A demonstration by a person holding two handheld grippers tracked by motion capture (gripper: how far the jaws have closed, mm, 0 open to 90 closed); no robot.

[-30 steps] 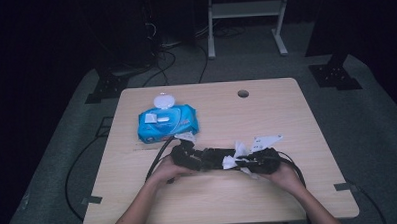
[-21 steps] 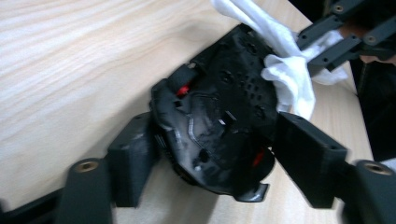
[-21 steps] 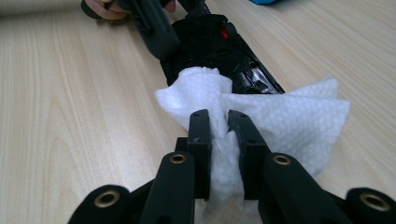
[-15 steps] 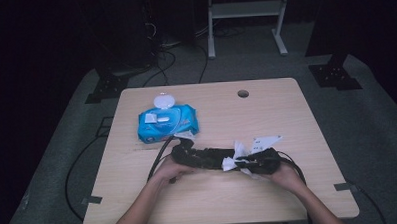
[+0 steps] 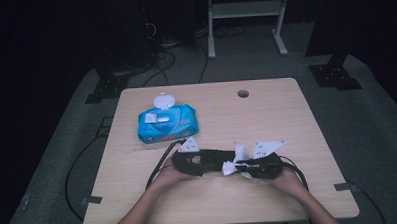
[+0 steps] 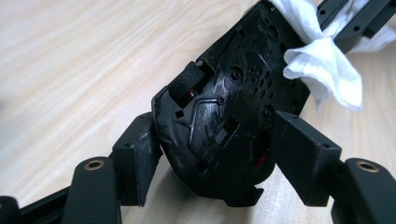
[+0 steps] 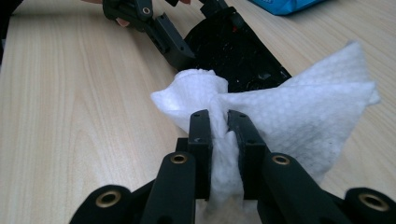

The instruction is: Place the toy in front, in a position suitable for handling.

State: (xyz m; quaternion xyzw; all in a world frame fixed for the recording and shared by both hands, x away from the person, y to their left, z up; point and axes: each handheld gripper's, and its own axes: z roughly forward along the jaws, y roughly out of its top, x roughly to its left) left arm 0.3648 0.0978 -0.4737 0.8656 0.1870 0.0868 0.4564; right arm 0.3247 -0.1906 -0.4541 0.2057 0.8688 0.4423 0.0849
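Wiping step: left claw (image 6: 212,154) grasps the black plastic mouse-like device (image 6: 224,116), apparently; right claw (image 7: 219,123), clenched on the white wet wipe (image 7: 289,121), should rub next.

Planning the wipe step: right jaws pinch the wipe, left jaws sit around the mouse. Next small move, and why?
Probably stroke the white wipe across the black mouse. The right gripper is shut on the wipe, whose bunched end sits against the mouse's edge, and the left gripper brackets the mouse, its jaws having just been closing, so the mouse looks braced for wiping.
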